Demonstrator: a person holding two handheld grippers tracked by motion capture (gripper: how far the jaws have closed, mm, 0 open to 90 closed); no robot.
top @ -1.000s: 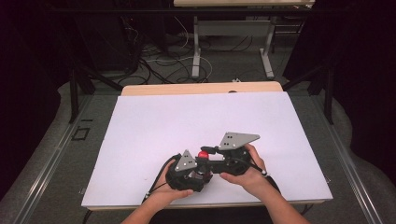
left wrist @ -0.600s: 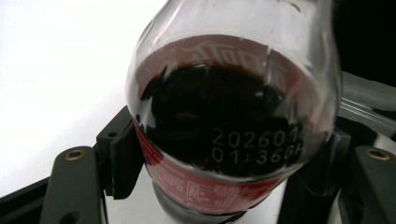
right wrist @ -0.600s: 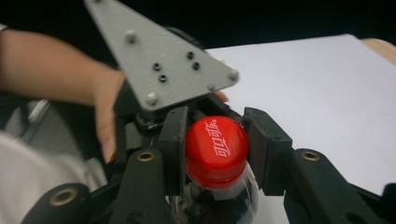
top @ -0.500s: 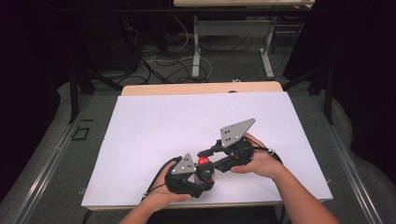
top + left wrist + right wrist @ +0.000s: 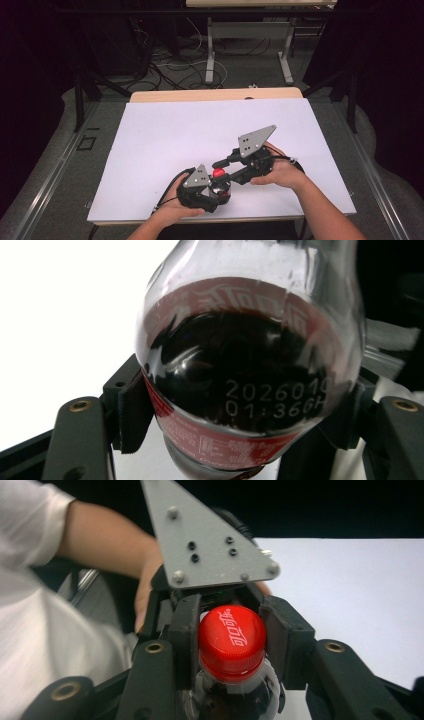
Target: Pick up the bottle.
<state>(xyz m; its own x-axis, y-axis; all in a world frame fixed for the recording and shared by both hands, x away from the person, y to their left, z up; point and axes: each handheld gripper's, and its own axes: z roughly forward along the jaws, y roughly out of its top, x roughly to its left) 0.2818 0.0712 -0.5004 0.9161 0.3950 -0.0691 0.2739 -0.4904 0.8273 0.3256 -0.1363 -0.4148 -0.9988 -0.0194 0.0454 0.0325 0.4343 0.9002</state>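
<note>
Bottle: a small cola bottle (image 5: pixel 250 375) sits low over the near middle of the white counter (image 5: pixel 165 130), held between the two grippers.
Left gripper (image 5: pixel 215 192): its jaws are clamped on the bottle's body, pads against the red label on both sides.
Right gripper (image 5: pixel 231 630): its jaws close on the red cap (image 5: pixel 232 642), one pad on each side.
Writing: white characters on the cap; a printed code on the glass starts "202601" over "01:36", the rest seemingly cut off.
Change: the right gripper's grey plate has swung up and further right since half a second ago; the bottle has barely shifted.
</note>
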